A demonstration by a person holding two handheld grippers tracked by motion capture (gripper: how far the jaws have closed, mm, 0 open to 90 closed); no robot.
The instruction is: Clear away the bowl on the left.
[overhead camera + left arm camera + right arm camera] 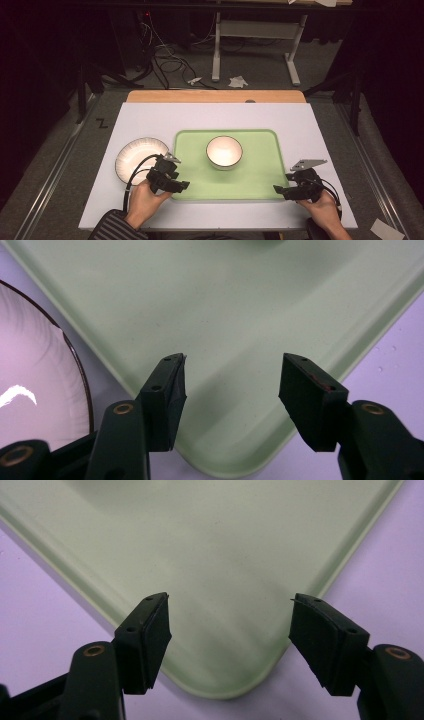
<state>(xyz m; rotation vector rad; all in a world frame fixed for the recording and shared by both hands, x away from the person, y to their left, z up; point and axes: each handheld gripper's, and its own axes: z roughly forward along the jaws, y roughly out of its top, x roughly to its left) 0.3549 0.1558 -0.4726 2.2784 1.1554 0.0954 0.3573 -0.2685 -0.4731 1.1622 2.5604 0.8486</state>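
Both pairs of jaws stand spread wide with nothing between them. The left gripper (232, 382) hangs over the near left corner of the green tray (260, 305), one jaw above the tray's rounded rim and the other above its floor; I cannot tell whether either jaw touches the plastic. The right gripper (230, 625) mirrors it at the near right corner, jaws straddling the curve of the rim, again with no clear contact.

From the high view, the left gripper (181, 185) and the right gripper (279, 190) sit at the two front corners of the tray (260, 175), each held in a hand coming up from the near edge of the table; a striped sleeve (112, 227) shows at the left. A white bowl (224, 152) with a dark rim stands on the tray, a little behind its middle. A white ribbed plate (135, 157) lies on the white table top (300, 125) just beside the tray's left edge, close behind the left gripper; its dark-edged rim also shows in the left gripper view (45, 385).

As I judge it, the work in hand is a two-handed grip on the tray, and it is at the very start: the grippers are lined up on the corners, but neither has closed on the rim and the tray lies flat on the table. Closing both, then lifting evenly so the bowl stays put, is left to do.
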